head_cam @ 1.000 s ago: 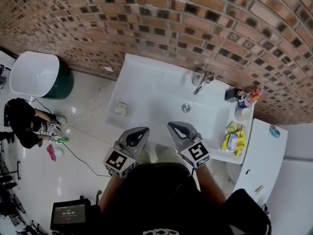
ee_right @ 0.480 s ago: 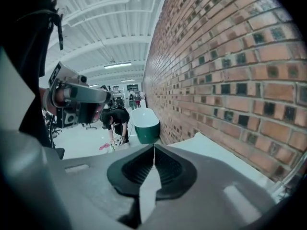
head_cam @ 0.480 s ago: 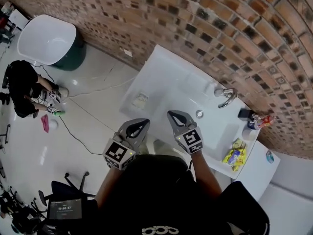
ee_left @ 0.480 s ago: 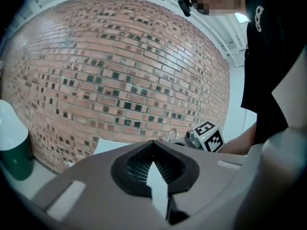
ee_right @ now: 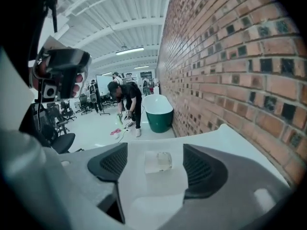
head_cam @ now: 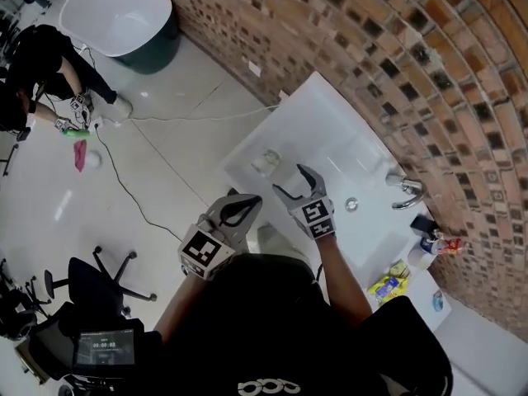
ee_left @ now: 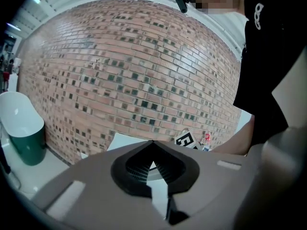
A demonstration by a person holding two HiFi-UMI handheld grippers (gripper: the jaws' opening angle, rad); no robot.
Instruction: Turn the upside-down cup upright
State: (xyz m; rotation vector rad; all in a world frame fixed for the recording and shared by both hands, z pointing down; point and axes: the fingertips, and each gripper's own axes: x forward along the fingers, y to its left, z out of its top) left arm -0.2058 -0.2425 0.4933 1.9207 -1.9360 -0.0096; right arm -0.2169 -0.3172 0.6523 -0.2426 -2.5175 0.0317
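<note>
A small clear cup point(head_cam: 266, 162) stands near the left end of the white sink counter point(head_cam: 330, 114); I cannot tell which way up it is. My right gripper point(head_cam: 294, 180) hovers just short of it, jaws opening, nothing between them. In the right gripper view the cup point(ee_right: 158, 161) shows through the gap of the right gripper point(ee_right: 154, 151), beyond the fingertips. My left gripper point(head_cam: 239, 210) hangs lower left, off the counter's front edge, and is shut. In the left gripper view the left gripper point(ee_left: 152, 145) has its tips meeting and holds nothing.
A brick wall point(head_cam: 462, 73) backs the counter. A tap point(head_cam: 406, 195) and drain point(head_cam: 351, 204) lie to the right, with a yellow packet point(head_cam: 386, 285) and bottles point(head_cam: 431, 242) beyond. On the floor are a bathtub point(head_cam: 120, 11), a crouching person point(head_cam: 41, 64) and an office chair point(head_cam: 107, 275).
The right gripper's jaws went from shut to open and it moved toward the cup at the counter's left end. The left gripper shifted left too. The head view swung left.
</note>
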